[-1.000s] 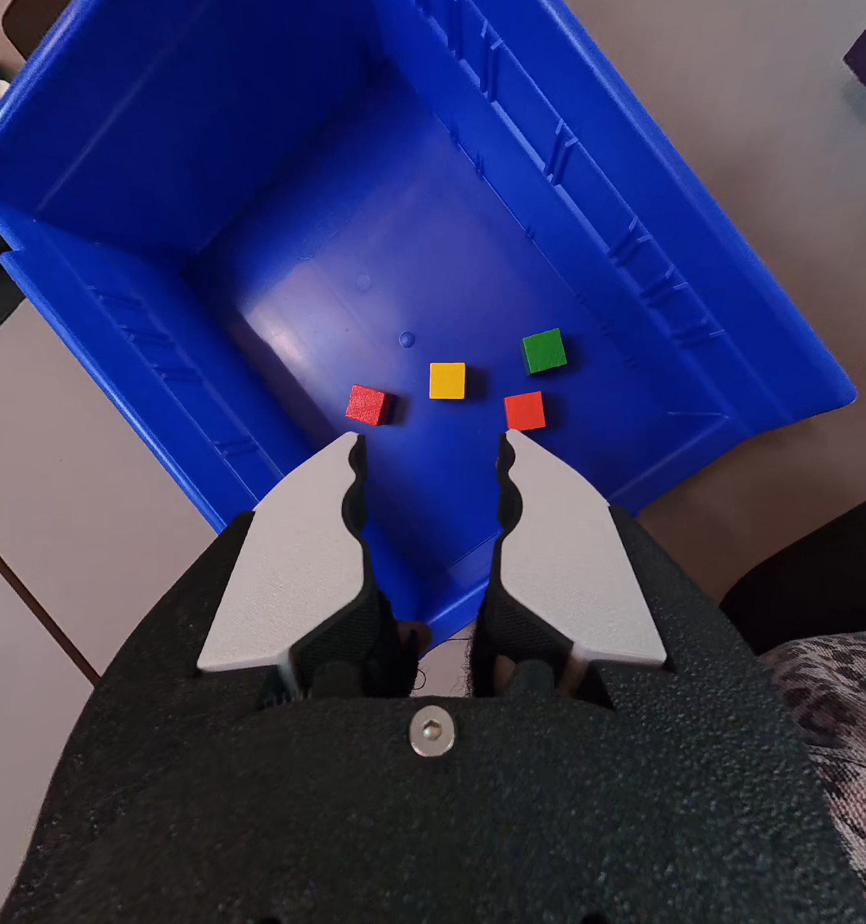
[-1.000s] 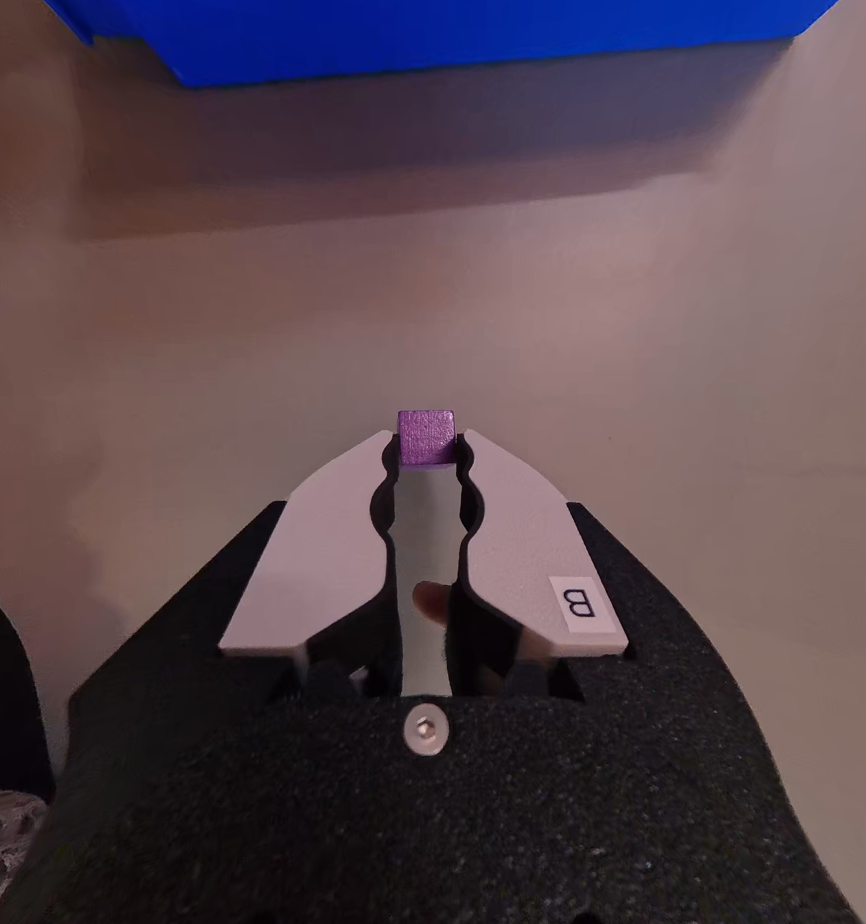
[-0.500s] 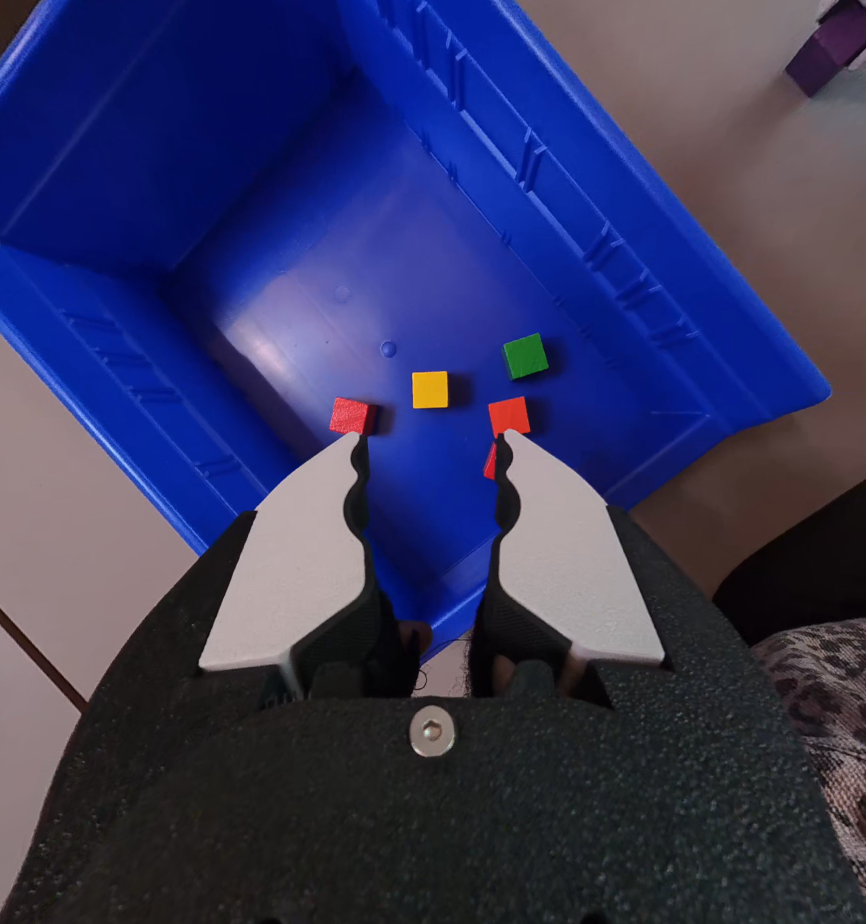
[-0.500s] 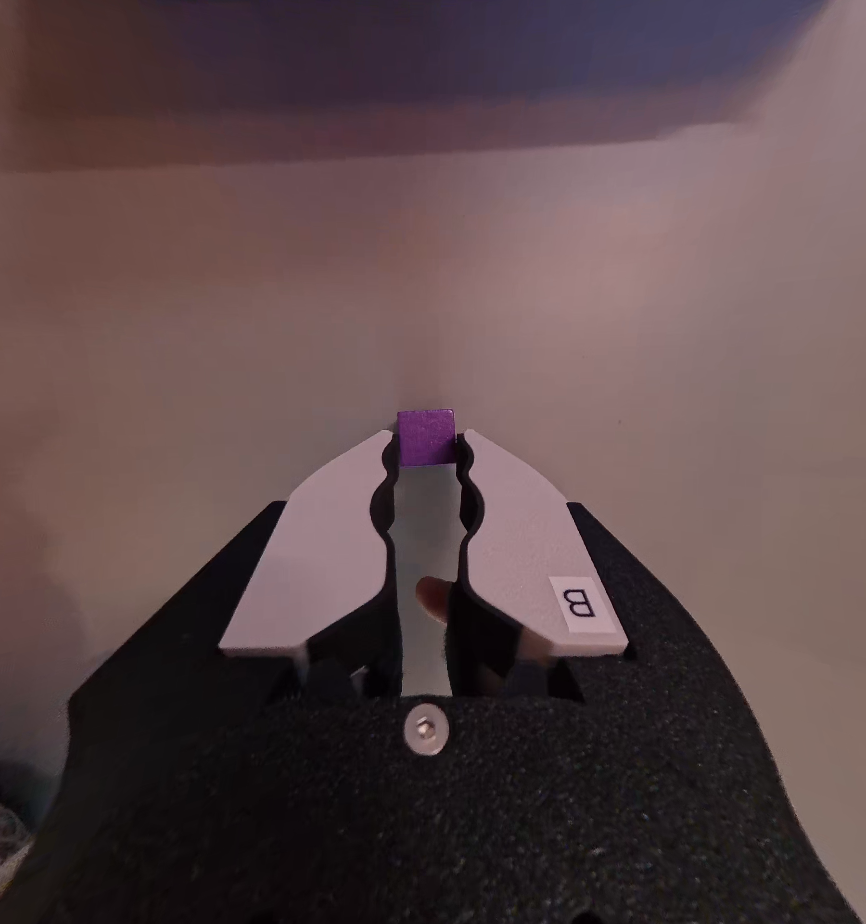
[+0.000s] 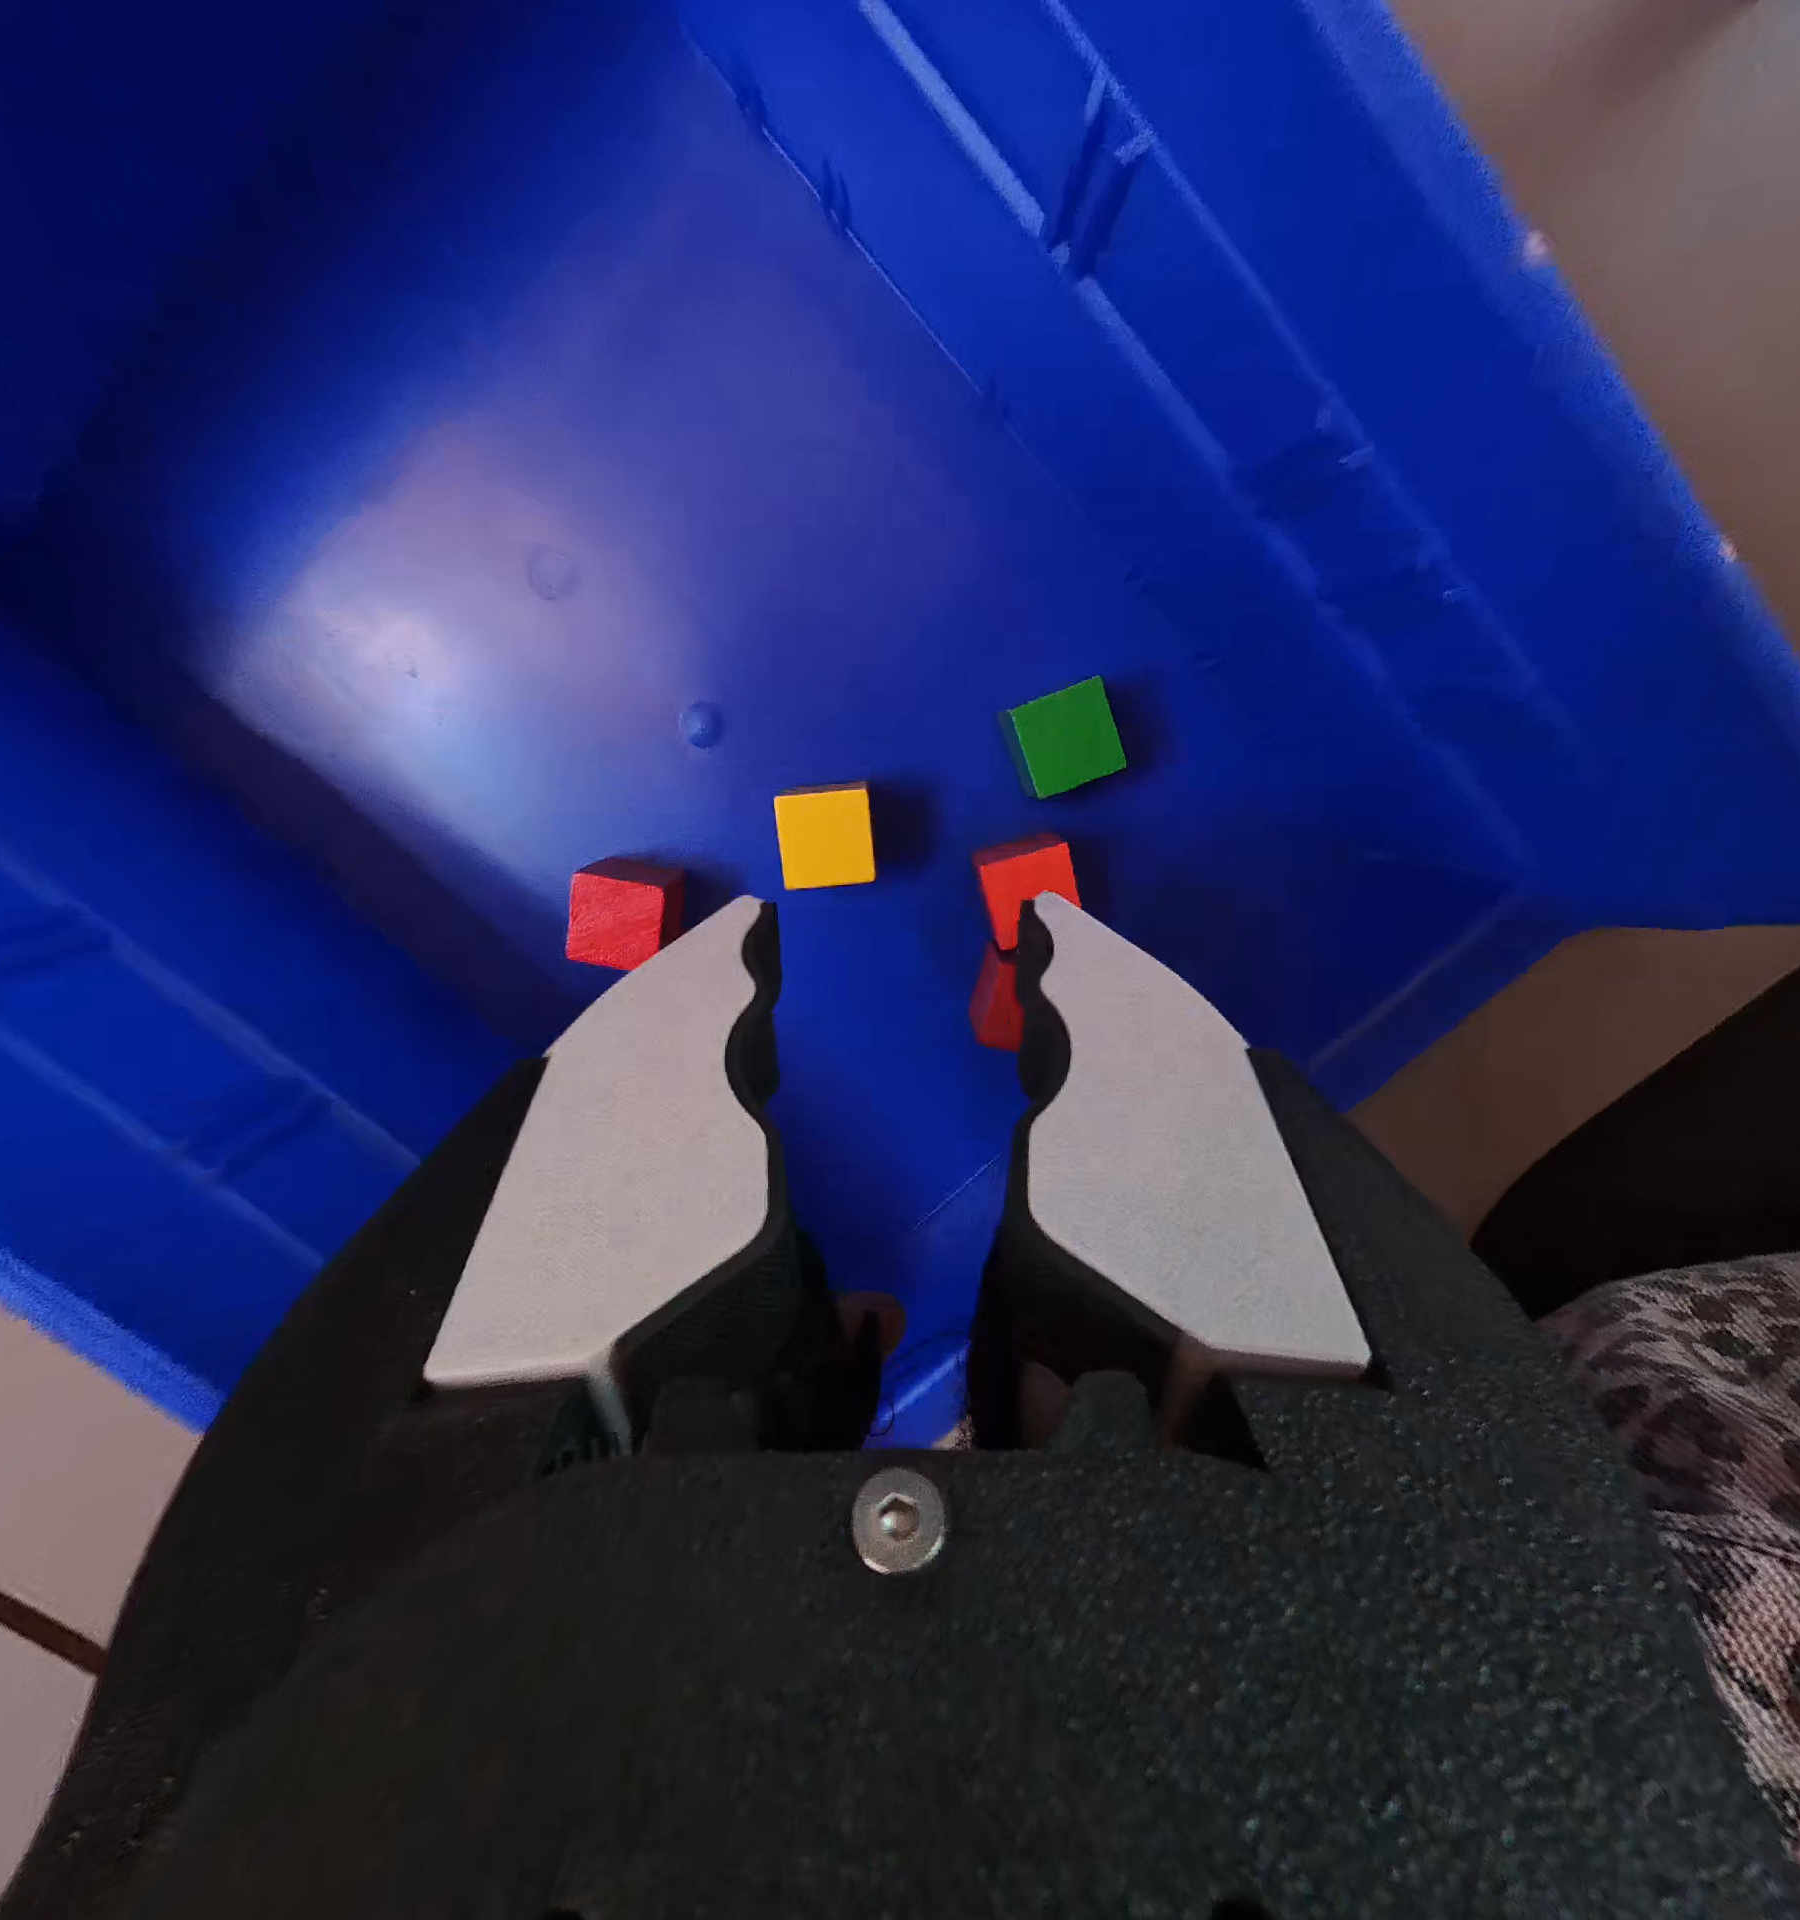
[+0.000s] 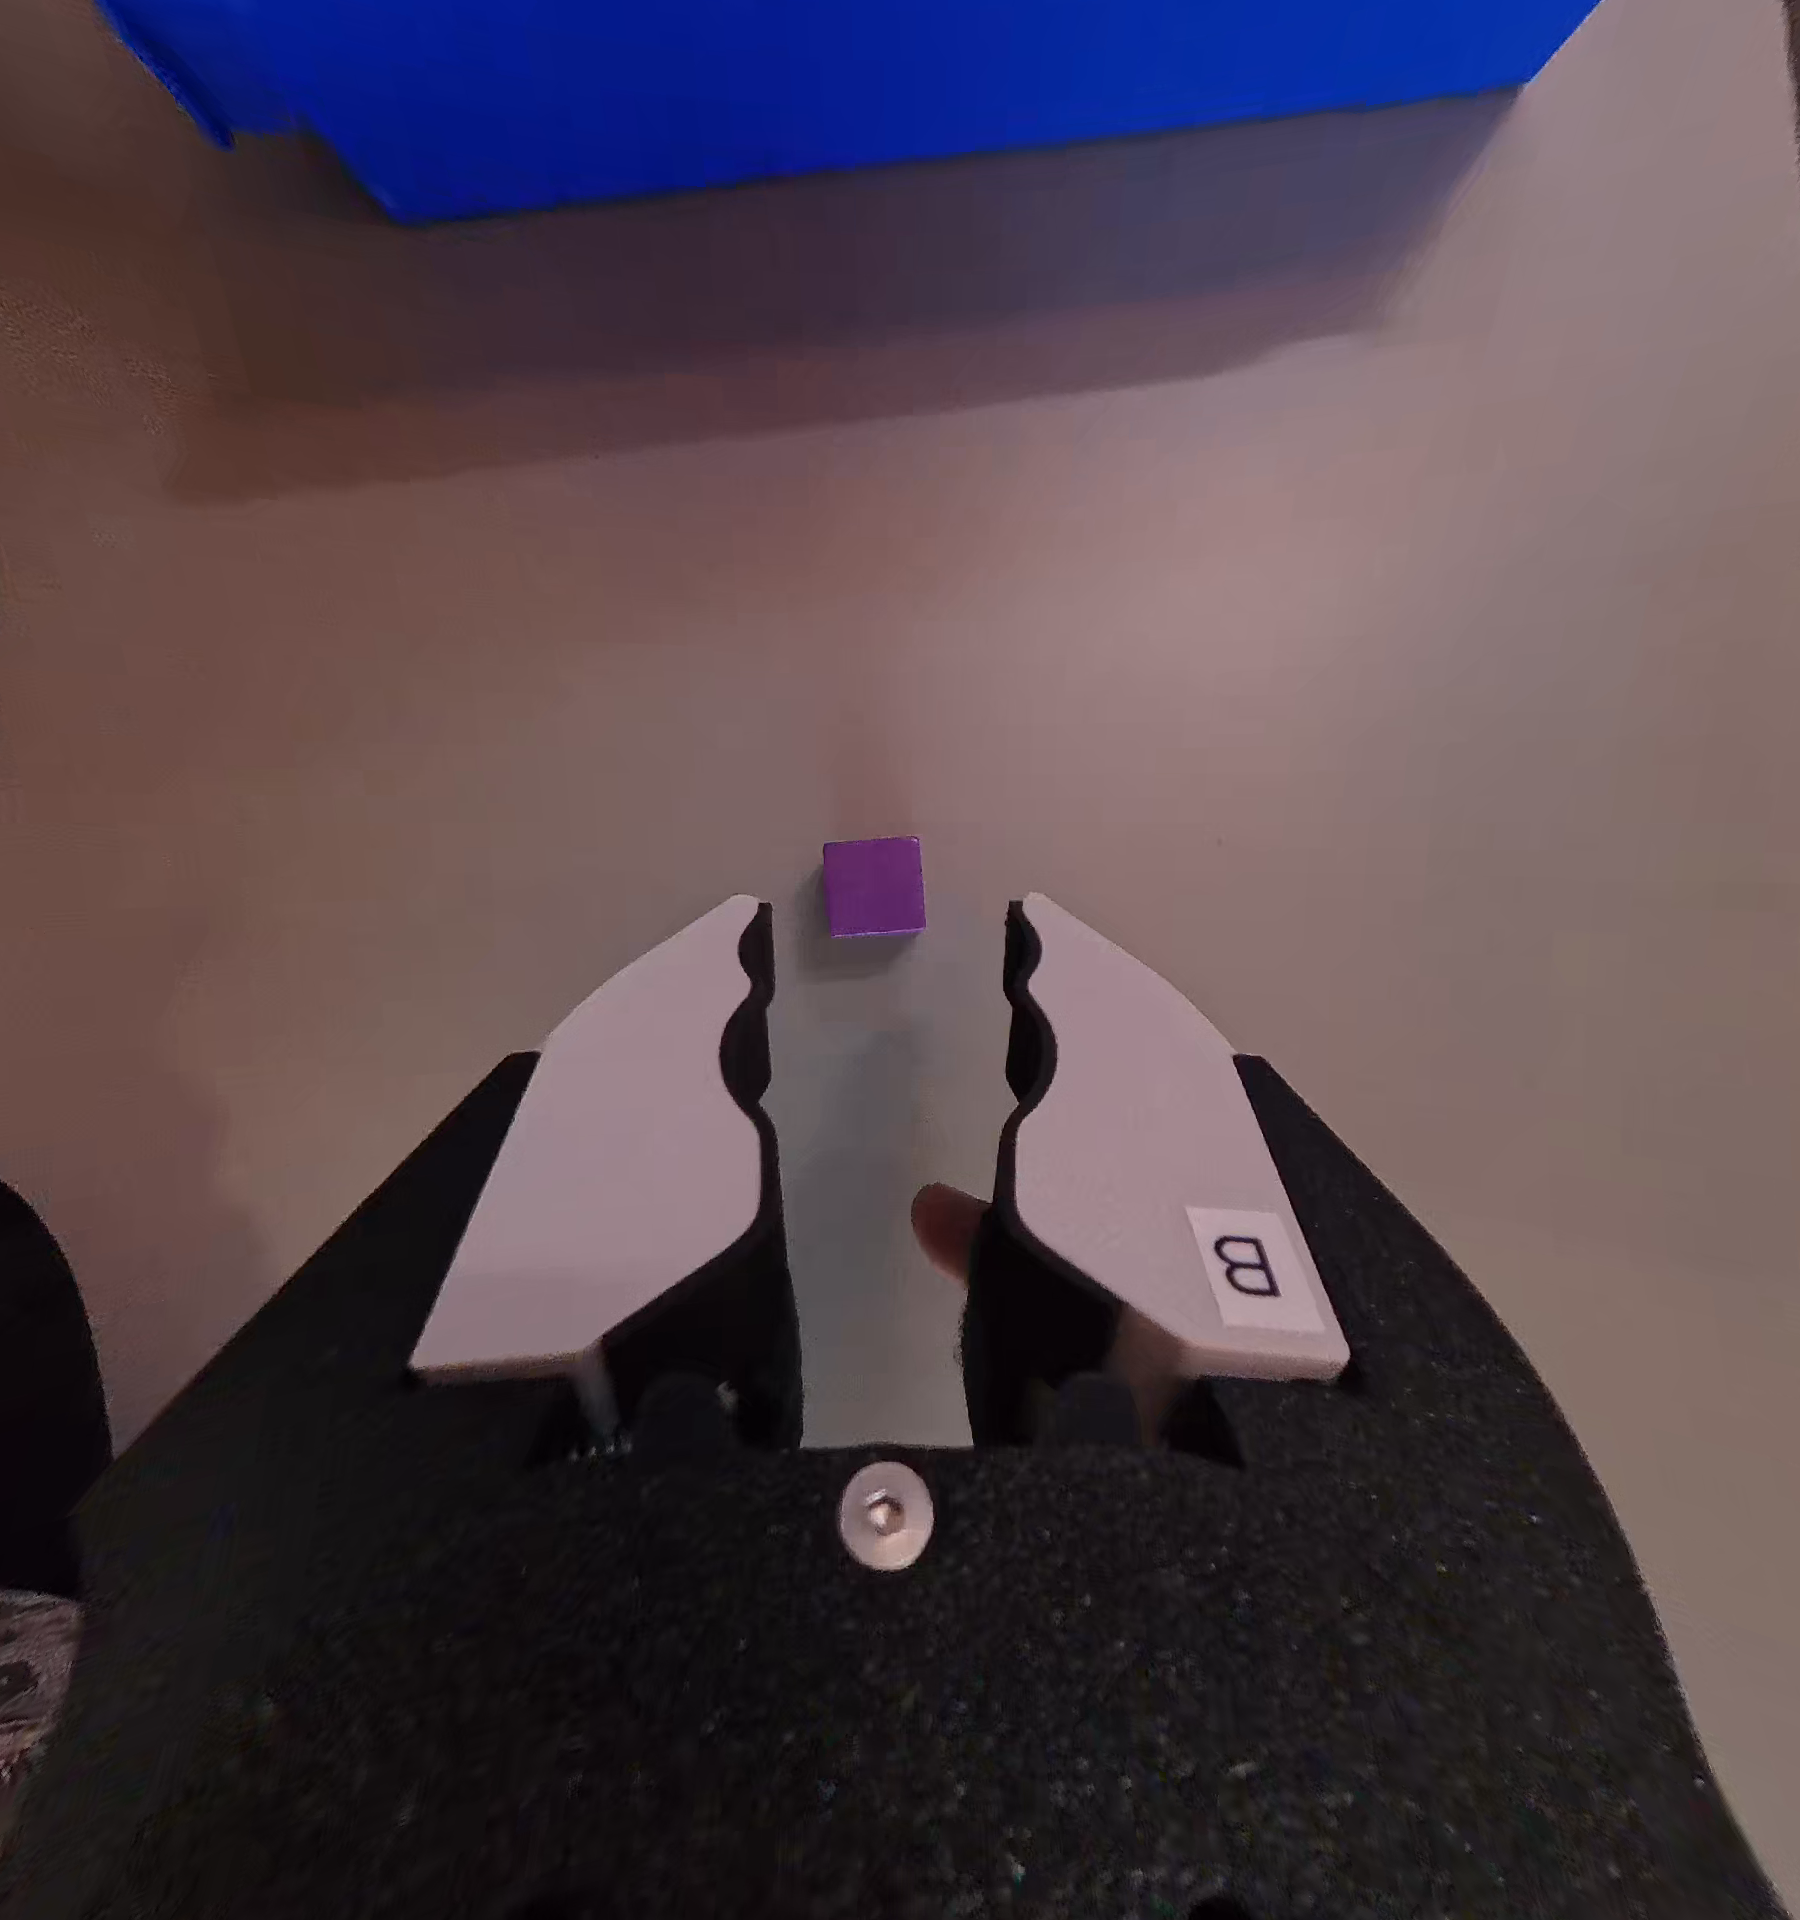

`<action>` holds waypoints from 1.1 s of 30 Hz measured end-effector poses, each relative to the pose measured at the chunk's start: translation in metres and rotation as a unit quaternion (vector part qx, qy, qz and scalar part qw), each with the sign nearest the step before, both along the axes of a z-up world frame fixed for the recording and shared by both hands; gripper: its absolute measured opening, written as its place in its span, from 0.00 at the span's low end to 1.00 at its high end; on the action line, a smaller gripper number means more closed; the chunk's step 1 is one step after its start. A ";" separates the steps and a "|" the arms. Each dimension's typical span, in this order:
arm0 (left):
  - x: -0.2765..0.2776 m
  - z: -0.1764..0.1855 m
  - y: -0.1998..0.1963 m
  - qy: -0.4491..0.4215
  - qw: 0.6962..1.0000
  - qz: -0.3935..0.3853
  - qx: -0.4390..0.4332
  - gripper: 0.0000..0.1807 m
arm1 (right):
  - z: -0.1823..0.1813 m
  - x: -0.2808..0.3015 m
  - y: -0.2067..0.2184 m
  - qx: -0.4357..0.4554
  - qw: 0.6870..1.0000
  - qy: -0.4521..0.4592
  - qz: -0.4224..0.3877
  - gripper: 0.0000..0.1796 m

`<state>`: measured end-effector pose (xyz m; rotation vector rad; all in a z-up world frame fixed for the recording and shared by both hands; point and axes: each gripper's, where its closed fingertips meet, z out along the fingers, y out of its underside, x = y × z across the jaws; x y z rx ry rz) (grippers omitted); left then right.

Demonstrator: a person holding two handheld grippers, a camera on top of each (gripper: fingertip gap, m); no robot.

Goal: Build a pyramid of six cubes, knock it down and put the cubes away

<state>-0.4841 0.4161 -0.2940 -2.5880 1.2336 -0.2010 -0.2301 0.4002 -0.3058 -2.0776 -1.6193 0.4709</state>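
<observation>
Fingers spread wide on our left hand-held gripper (image 5: 891,909), we hang empty over the blue bin (image 5: 1291,436), where a dark red cube (image 5: 621,912), a yellow cube (image 5: 824,836), a green cube (image 5: 1065,736) and an orange-red cube (image 5: 1021,878) lie apart on the floor, with a further red cube (image 5: 995,1000) half hidden behind our right-hand fingertip. Our right hand-held gripper (image 6: 888,912) is likewise parted and holds nothing: the purple cube (image 6: 872,888) sits on the beige worktop (image 6: 1395,727) just beyond its tips, free of both, with the bin's outer wall (image 6: 875,94) well beyond it.
</observation>
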 end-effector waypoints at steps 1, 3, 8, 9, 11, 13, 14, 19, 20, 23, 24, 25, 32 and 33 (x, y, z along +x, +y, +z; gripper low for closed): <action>0.000 -0.006 0.002 0.005 1.000 -0.001 -0.006 0.23 | 0.004 0.001 0.000 0.005 1.000 0.004 -0.002 0.24; 0.000 -0.014 0.008 0.008 1.000 0.001 -0.010 0.23 | 0.008 0.004 0.000 0.008 1.000 0.006 -0.005 0.24; -0.002 -0.036 0.013 0.022 0.999 -0.005 -0.035 0.20 | 0.012 0.004 -0.006 0.000 1.000 0.003 0.001 0.24; -0.002 -0.039 0.015 0.020 0.999 -0.006 -0.035 0.17 | 0.013 0.003 -0.006 0.001 1.000 0.004 0.002 0.24; 0.000 -0.041 0.018 0.008 0.999 -0.002 -0.039 0.12 | 0.018 0.001 -0.007 0.007 1.000 0.012 0.006 0.24; 0.012 -0.023 0.021 -0.051 0.998 0.004 -0.020 0.12 | 0.029 -0.004 -0.008 0.016 0.999 0.040 0.012 0.24; 0.019 -0.004 0.031 -0.087 0.996 0.002 0.029 0.12 | 0.037 -0.008 -0.008 0.024 0.998 0.062 0.014 0.24; 0.101 0.177 0.036 -0.489 0.818 -0.078 0.295 0.11 | 0.120 -0.038 -0.008 0.107 0.959 0.263 0.017 0.21; 0.118 0.212 0.012 -0.587 0.744 -0.133 0.289 0.12 | 0.142 -0.042 -0.012 0.116 0.942 0.315 0.019 0.19; 0.148 0.250 -0.060 -0.716 0.585 -0.314 0.216 0.11 | 0.195 -0.047 -0.027 0.113 0.891 0.439 0.024 0.17; 0.159 0.249 -0.064 -0.714 0.581 -0.328 0.214 0.11 | 0.206 -0.046 -0.031 0.113 0.879 0.462 0.023 0.17; 0.171 0.243 -0.064 -0.700 0.594 -0.336 0.210 0.11 | 0.216 -0.045 -0.034 0.117 0.871 0.477 0.024 0.17; 0.208 0.213 -0.068 -0.623 0.660 -0.369 0.200 0.12 | 0.230 -0.047 -0.053 0.154 0.870 0.465 0.047 0.16; 0.209 0.214 -0.068 -0.624 0.659 -0.369 0.200 0.12 | 0.229 -0.047 -0.053 0.155 0.871 0.464 0.049 0.16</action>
